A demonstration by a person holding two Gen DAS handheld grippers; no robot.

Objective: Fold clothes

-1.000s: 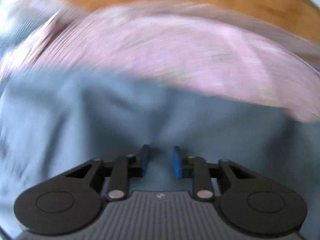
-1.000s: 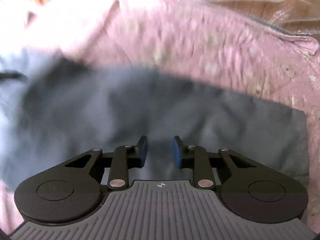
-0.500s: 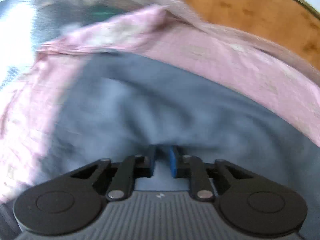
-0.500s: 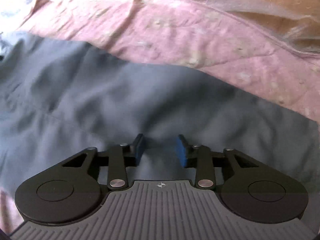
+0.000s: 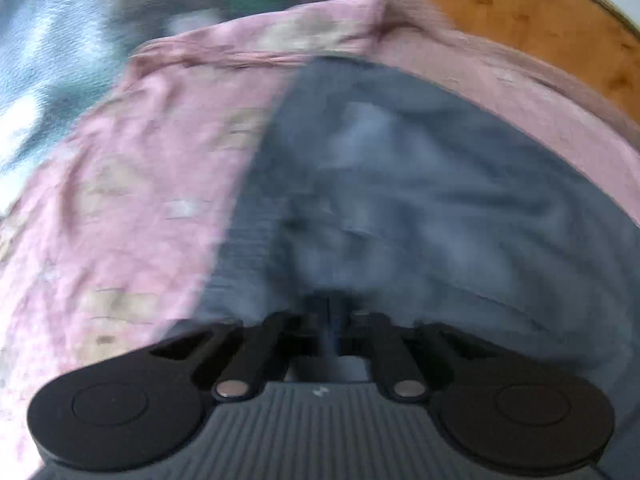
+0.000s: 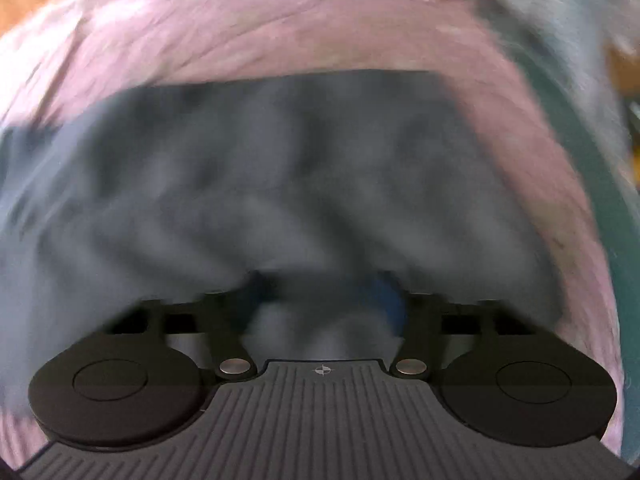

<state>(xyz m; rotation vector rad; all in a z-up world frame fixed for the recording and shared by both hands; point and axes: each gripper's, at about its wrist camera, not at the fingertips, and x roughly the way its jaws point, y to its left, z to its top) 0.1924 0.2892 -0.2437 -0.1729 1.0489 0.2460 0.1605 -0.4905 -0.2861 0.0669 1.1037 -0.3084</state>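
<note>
The left tool [image 5: 331, 322] is clamped on the grey garment [image 5: 420, 184] over pink cloth [image 5: 132, 208]. The right tool [image 6: 320, 294] stands wide apart over the garment, gripping nothing. Only the left view shows wooden floor [image 5: 520, 12].

Left claw [image 5: 330, 320] has gone from a narrow gap to pinched on the grey garment [image 5: 420, 200]. Right claw [image 6: 320, 292] has spread much wider. Right view now v. blurred.

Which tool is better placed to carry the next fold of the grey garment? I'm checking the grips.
Probably the left tool: its jaws are closed on the grey garment. The right tool has its jaws apart over the cloth, gripping nothing, and would need to close first.
</note>
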